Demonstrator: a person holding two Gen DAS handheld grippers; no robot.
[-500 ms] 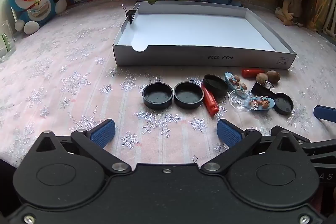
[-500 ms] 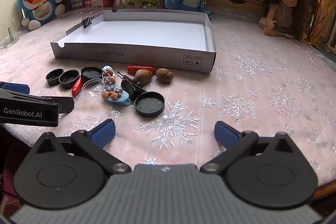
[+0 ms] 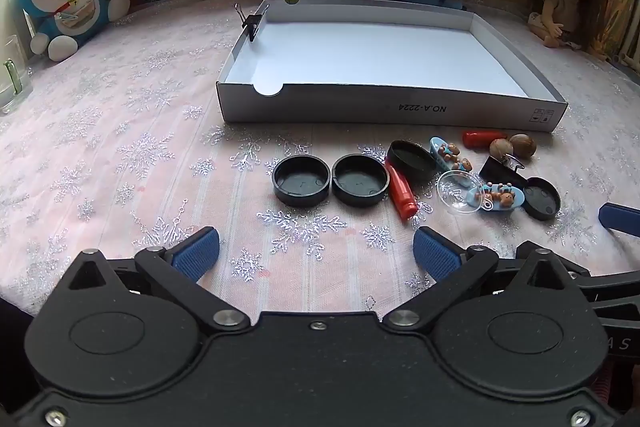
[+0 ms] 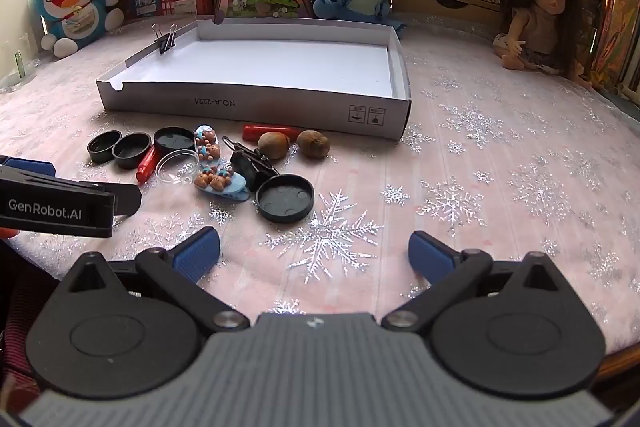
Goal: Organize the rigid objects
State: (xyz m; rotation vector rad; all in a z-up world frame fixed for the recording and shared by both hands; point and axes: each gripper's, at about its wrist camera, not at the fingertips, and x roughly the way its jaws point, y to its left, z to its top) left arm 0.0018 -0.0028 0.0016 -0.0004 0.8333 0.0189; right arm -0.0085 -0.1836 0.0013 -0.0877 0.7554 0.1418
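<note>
Left tongs (image 3: 316,253) wide, empty, above the table (image 3: 120,147); right tongs (image 4: 314,251) wide, empty too. Just ahead: black caps (image 3: 302,179), red tube (image 3: 402,193), clear dome (image 3: 456,187), bear clips (image 4: 220,183), binder clip (image 4: 250,159), two nuts (image 4: 274,145). Beyond, white tray (image 3: 384,105), holding nothing but a clip (image 3: 251,23) on its rim.

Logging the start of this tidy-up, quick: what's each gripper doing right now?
Left gripper: jaws wide open, holding nothing.
Right gripper: jaws wide open, holding nothing.
</note>
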